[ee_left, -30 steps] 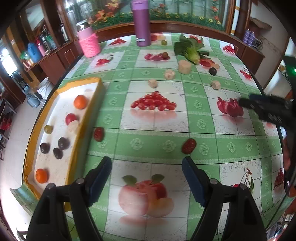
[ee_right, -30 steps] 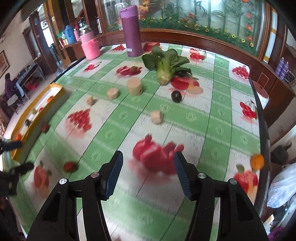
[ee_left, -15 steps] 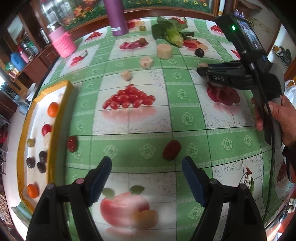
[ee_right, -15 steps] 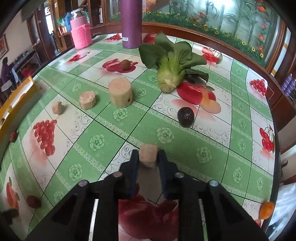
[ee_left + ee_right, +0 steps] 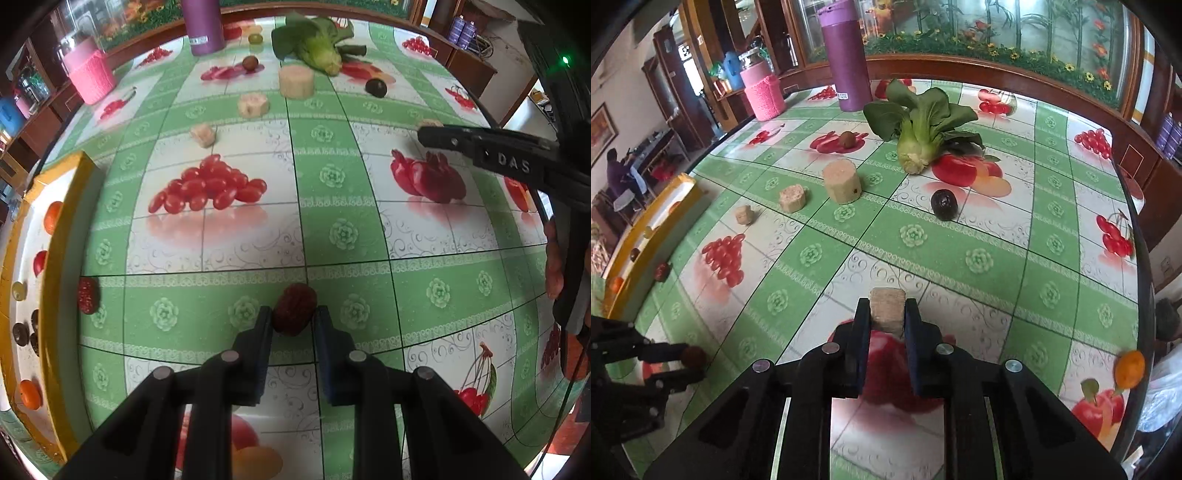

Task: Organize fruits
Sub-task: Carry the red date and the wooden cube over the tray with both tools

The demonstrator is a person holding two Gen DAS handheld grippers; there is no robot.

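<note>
Both grippers are biting down at once. The left gripper (image 5: 293, 317) is pinching a dark red date (image 5: 294, 309) between its fingertips, jaws having just been closing onto it, the fruit sitting right at the tips and poking out a little beyond them. Its long axis is running roughly along the fingers, tilted slightly to the right, so the pads are squeezing it across its narrow middle. The right gripper (image 5: 886, 317) is clamping a small tan cube-like chunk (image 5: 887, 309), held squarely between the pads with its top face peeking above them and no clear long axis to speak of.

Off to the left of the left gripper, the yellow-rimmed tray (image 5: 59, 236) is waiting, already carrying oranges, dark plums and a red fruit, so the left hand looks much the nearer one for the drop-off. Another red date (image 5: 88, 295) is lying just beside the tray's wall, well left of the held one. Ahead of the right gripper, a dark plum (image 5: 944, 204) is resting near the bok choy (image 5: 919, 129), with three more tan chunks further left. The likely next move is a lift and a swing leftward toward the tray.
</note>
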